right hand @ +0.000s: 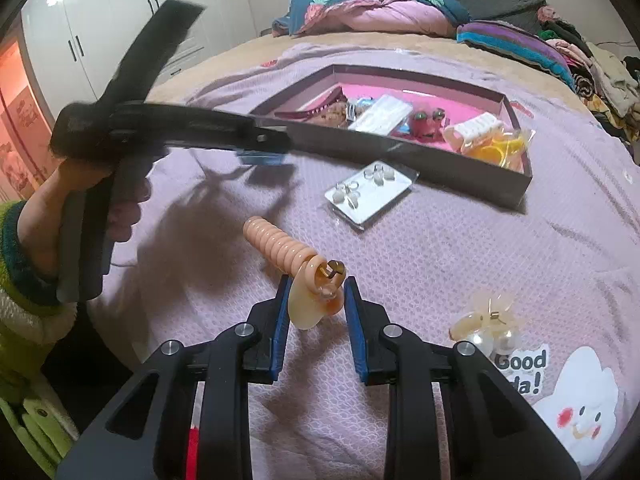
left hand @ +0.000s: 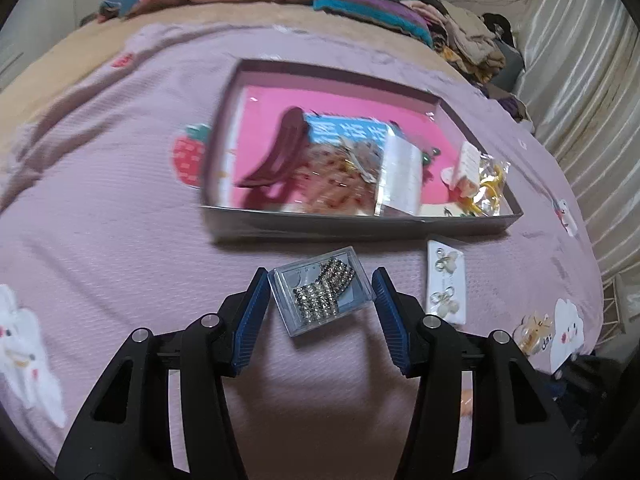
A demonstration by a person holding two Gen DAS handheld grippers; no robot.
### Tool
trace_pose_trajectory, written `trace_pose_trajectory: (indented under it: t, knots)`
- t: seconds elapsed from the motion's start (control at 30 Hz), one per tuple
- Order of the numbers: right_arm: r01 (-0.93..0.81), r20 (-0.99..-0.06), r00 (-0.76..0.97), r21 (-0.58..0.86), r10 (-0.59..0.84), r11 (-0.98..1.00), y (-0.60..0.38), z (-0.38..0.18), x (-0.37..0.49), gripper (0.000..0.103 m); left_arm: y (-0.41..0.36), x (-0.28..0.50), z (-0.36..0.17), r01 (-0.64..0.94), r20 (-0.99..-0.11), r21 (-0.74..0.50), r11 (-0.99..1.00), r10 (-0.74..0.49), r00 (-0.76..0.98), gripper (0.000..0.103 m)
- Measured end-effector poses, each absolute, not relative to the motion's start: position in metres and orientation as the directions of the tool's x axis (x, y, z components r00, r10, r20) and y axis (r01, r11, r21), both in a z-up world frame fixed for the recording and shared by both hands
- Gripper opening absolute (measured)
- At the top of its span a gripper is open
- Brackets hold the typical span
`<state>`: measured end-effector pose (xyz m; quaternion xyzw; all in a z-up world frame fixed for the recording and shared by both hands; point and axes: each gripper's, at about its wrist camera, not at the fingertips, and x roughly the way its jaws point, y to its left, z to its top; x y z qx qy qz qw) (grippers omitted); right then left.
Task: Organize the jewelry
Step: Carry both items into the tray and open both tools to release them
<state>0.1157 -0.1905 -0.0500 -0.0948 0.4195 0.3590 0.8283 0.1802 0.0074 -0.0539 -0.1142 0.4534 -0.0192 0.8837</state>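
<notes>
The rhinestone case (left hand: pixel 322 295) lies on the bed (left hand: pixel 100 200) between our left gripper's (left hand: pixel 320 308) spread blue pads, just before the tray (left hand: pixel 360 222). From the right wrist, our right gripper (right hand: pixel 316 300) is clamped on a peach hair clip (right hand: pixel 308 284) above the bedspread.
</notes>
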Motion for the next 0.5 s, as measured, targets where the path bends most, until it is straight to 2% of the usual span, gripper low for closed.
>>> trace_pose_trajectory:
  t: [0.5]
  knots:
    - [-0.640, -0.690, 0.490, 0.130, 0.532, 0.757, -0.192, -0.007, 0.141, 0.025, 0.057, 0.166, -0.008, -0.150, -0.731, -0.204, 0.967, -0.049, 0.680, 0.044]
